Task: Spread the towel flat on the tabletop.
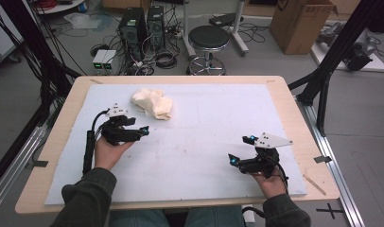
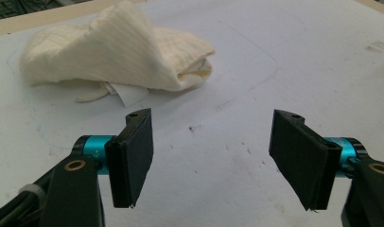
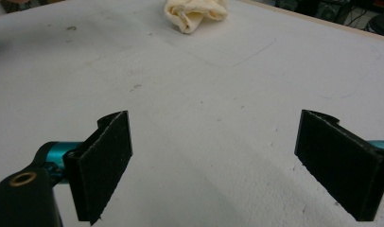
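Black jaws of the left gripper stand wide apart, holding nothing, just below the cream cloth bunched at the upper left of the frame. It looks soft, light and floppy, so pinch a raised fold. Right gripper is wide apart too, empty, far from it.

High cam is looking forward & down over the whole white-covered wooden surface. Left gripper cam is sitting low, close to the crumpled cream ribbed cloth. Right gripper cam is facing it from farther off. All 3 are sharing that cloth.
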Demonstrator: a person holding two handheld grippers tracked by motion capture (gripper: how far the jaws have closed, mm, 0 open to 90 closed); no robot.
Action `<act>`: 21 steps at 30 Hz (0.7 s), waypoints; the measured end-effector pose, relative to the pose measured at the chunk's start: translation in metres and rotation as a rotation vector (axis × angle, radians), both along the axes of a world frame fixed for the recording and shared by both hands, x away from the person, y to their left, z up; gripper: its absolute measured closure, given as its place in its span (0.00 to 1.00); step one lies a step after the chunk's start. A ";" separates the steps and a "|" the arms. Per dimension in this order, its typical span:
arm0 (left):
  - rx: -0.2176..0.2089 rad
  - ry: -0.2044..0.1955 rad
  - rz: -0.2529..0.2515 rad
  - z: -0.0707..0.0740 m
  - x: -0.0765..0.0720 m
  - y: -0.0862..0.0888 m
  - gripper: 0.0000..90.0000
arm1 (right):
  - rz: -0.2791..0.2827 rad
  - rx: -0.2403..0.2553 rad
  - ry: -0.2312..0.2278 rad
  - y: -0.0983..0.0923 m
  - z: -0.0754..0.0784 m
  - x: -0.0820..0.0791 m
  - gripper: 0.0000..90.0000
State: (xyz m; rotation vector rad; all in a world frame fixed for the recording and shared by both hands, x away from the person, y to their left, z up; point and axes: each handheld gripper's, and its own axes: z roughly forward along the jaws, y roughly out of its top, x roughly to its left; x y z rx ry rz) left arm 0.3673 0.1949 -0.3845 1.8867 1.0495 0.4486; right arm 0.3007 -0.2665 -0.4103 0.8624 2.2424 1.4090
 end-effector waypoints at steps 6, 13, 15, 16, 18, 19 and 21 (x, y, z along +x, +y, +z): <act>0.010 0.012 0.026 0.007 0.019 -0.005 0.35 | 0.004 0.008 -0.002 -0.001 0.001 0.001 0.12; 0.000 0.009 0.060 0.018 0.047 -0.013 0.36 | 0.013 0.007 -0.002 0.000 0.001 0.002 0.12; -0.002 -0.004 0.073 0.020 0.053 -0.015 0.36 | 0.018 0.008 -0.006 0.001 0.000 0.004 0.12; -0.013 -0.002 0.076 0.021 0.057 -0.016 0.38 | 0.020 0.009 -0.004 0.001 0.000 0.004 0.12; -0.019 0.005 0.092 0.022 0.068 -0.020 0.38 | 0.021 0.008 -0.006 0.001 0.000 0.005 0.12; -0.019 0.005 0.092 0.022 0.068 -0.020 0.38 | 0.020 0.009 -0.005 0.001 0.000 0.005 0.12; -0.007 0.004 0.119 0.021 0.080 -0.023 0.38 | 0.026 0.007 -0.011 0.001 0.000 0.005 0.12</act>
